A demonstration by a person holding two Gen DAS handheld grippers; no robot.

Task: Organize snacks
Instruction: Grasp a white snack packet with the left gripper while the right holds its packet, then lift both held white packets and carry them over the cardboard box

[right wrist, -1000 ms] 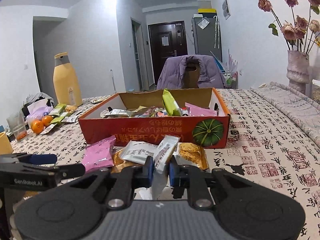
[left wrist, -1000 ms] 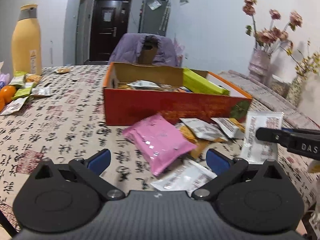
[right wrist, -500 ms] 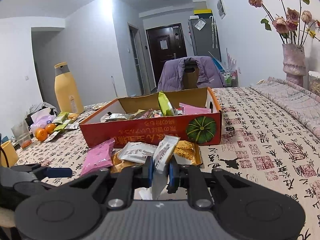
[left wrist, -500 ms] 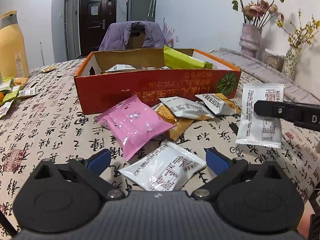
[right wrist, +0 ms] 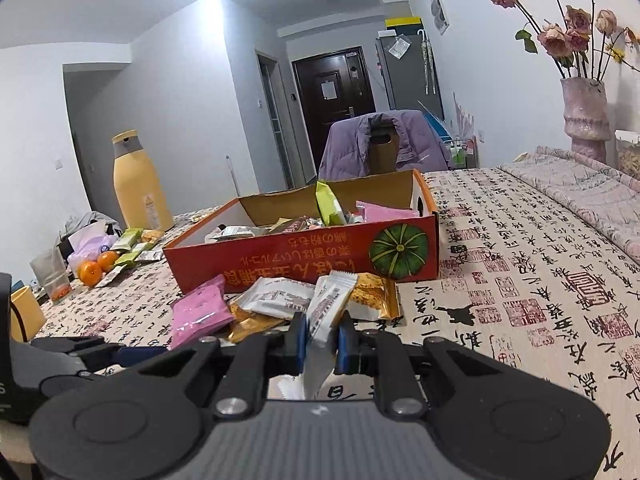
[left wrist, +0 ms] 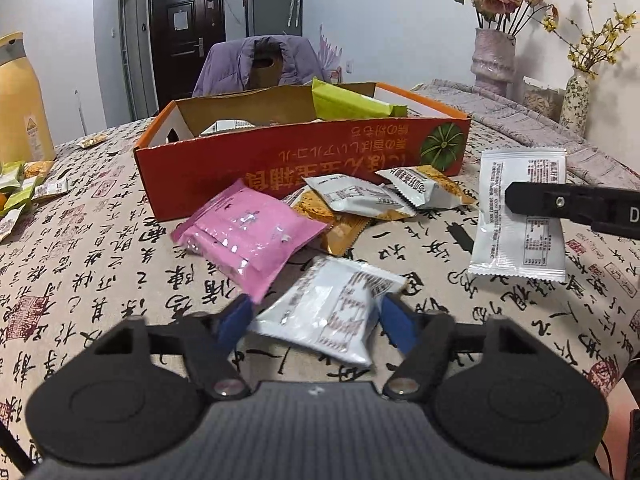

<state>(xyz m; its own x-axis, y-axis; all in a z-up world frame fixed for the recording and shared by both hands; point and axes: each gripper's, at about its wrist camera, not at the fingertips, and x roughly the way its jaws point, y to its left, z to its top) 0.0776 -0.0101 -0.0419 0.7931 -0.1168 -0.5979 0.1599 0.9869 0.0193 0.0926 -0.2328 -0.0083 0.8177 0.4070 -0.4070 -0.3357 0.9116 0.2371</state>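
An orange cardboard box (left wrist: 304,168) holding several snack packets stands mid-table; it also shows in the right wrist view (right wrist: 304,256). In front of it lie a pink packet (left wrist: 248,240), white packets (left wrist: 360,196) and an orange packet (left wrist: 340,228). My left gripper (left wrist: 316,318) has its blue pads on either side of a white packet (left wrist: 332,312), which is blurred; the pads look close to its edges. My right gripper (right wrist: 322,338) is shut on a white packet (right wrist: 326,312) and holds it upright above the table; this shows in the left wrist view (left wrist: 520,216).
A yellow bottle (right wrist: 138,184), oranges (right wrist: 96,268), a glass (right wrist: 50,276) and small packets (right wrist: 132,244) sit at the left. A vase of dried flowers (right wrist: 586,120) stands at the right. A chair with a purple jacket (right wrist: 384,144) is behind the box.
My left gripper has lowered and closed in around the white packet on the table. My right gripper keeps its packet and has risen slightly.
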